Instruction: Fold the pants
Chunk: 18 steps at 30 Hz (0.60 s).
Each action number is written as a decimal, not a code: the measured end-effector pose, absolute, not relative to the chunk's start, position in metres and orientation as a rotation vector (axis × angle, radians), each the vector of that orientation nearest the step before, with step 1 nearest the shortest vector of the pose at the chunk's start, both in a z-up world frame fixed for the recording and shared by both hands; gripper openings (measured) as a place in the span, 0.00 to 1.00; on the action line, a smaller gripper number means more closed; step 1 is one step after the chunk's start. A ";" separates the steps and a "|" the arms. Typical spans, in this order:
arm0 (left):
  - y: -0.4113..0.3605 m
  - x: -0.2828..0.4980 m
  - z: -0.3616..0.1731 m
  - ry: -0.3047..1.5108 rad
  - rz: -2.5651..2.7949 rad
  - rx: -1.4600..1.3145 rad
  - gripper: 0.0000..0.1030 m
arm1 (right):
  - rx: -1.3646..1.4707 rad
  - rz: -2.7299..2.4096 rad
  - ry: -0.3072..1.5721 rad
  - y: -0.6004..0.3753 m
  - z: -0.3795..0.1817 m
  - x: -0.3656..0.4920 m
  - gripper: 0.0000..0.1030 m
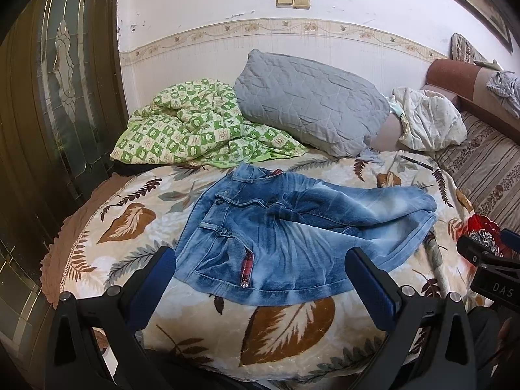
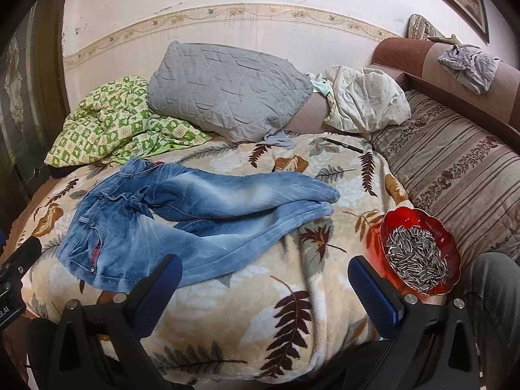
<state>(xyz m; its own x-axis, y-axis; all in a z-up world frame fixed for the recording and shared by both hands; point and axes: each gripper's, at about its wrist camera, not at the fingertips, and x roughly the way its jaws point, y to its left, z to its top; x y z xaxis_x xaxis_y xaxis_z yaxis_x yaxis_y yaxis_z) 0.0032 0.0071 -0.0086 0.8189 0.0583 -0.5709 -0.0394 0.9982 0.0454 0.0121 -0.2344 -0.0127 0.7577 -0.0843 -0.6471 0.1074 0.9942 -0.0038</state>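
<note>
Hovering with jaws spread wide and holding nothing: left gripper [image 1: 260, 276] poised over the near waistband edge of the jeans [image 1: 292, 227], right gripper [image 2: 265, 287] hanging above bare blanket between the lower trouser leg and the red bowl [image 2: 419, 250].

Lying across the middle of the leaf-print blanket [image 1: 286, 334], waist toward the left, both legs trailing off to the right, the upper leg crossing loosely over the lower and the seat bunching in wrinkles. Judging by that sprawl, sitting at the very start: no fold made, legs not yet lined up one on the other, smoothing and halving lengthwise remaining, then the crosswise folds.

Crowding the far side: green checked quilt [image 1: 195, 126], grey quilted pillow [image 1: 308, 107], crumpled white cloth [image 1: 429, 120], a dark pen [image 2: 344, 144] resting on the blanket. Brimming with striped sunflower seeds, the bowl sitting just beside the right gripper's right finger.

Reading "DAS" in pale letters on the other gripper's black body, at the right edge of the left view; showing only a partial, uncertain fragment on the device at the left edge of the right view.
</note>
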 end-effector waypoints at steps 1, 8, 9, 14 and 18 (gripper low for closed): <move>0.008 0.004 -0.009 0.608 0.051 0.032 1.00 | 0.035 -0.103 0.703 -0.234 -0.013 0.012 1.00; 0.009 0.003 -0.008 0.607 0.054 0.027 1.00 | 0.035 -0.102 0.703 -0.234 -0.013 0.011 1.00; 0.009 0.003 -0.008 0.604 0.056 0.022 1.00 | 0.036 -0.101 0.703 -0.234 -0.014 0.011 1.00; 0.014 0.003 -0.010 0.609 0.060 0.020 1.00 | 0.036 -0.102 0.703 -0.233 -0.015 0.011 1.00; 0.013 0.003 -0.009 0.613 0.058 0.024 1.00 | 0.033 -0.098 0.703 -0.230 -0.014 0.011 1.00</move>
<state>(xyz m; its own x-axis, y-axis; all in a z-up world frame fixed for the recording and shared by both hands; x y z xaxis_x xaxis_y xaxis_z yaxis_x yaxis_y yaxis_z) 0.0034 0.0134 -0.0095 0.8164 0.0618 -0.5741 -0.0475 0.9981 0.0399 0.0111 -0.2304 -0.0136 0.7584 -0.0791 -0.6470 0.1014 0.9948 -0.0028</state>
